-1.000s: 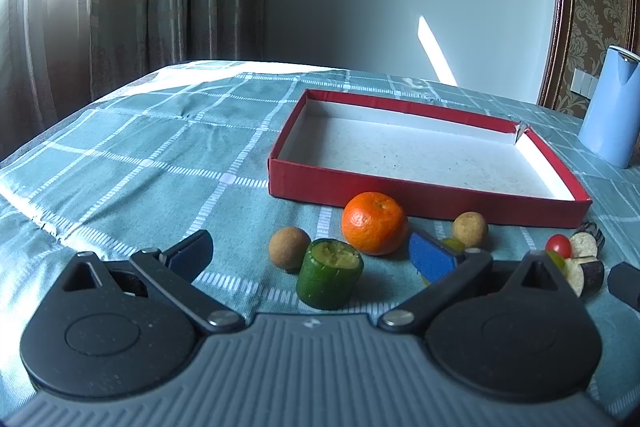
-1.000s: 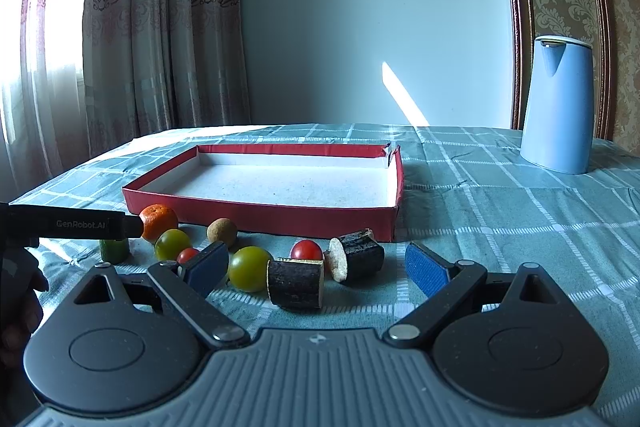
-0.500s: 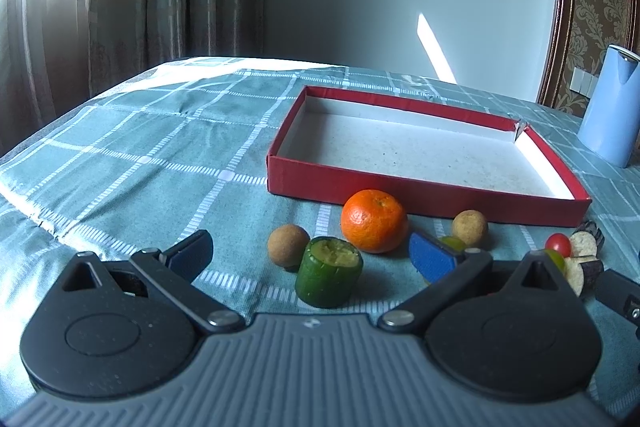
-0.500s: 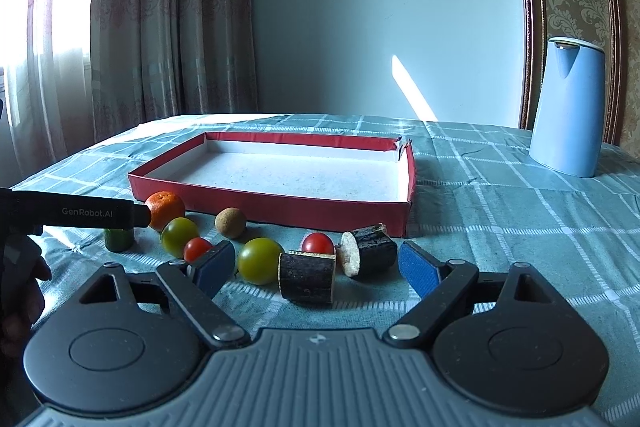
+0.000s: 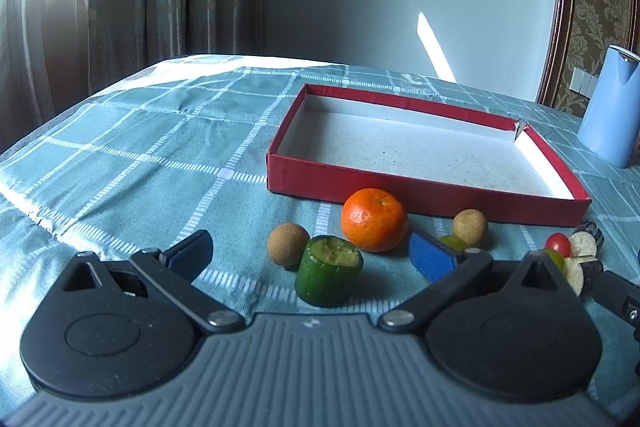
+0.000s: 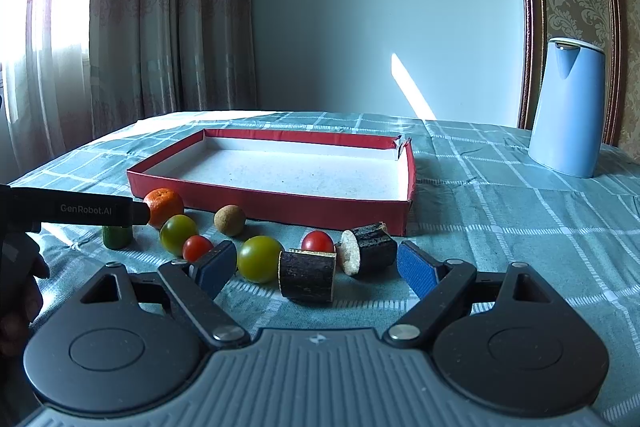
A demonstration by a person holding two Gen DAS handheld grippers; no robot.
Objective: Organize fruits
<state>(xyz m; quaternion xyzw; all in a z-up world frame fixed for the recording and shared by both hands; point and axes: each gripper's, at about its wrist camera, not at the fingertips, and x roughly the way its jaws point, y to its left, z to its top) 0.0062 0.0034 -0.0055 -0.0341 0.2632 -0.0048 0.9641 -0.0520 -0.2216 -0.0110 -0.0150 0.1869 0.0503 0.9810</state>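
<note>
An empty red tray (image 5: 420, 183) (image 6: 280, 201) lies on the checked cloth. In front of it sit an orange (image 5: 374, 219) (image 6: 164, 205), a green cucumber stub (image 5: 329, 276) (image 6: 117, 237), two brown longans (image 5: 288, 242) (image 5: 470, 225), green tomatoes (image 6: 260, 258) (image 6: 178, 234), red cherry tomatoes (image 6: 318, 241) (image 6: 197, 247) and two dark eggplant pieces (image 6: 307, 275) (image 6: 370, 253). My left gripper (image 5: 310, 259) is open, with the cucumber stub between its fingers. My right gripper (image 6: 316, 269) is open, around a green tomato and an eggplant piece. Neither holds anything.
A blue kettle (image 5: 610, 107) (image 6: 568, 111) stands at the back right of the table. Curtains hang behind on the left. The left gripper's body (image 6: 76, 211) reaches in from the left edge of the right wrist view.
Both grippers have lifted and moved slightly forward toward the fruit. The jaws stay open and no fruit has moved.
</note>
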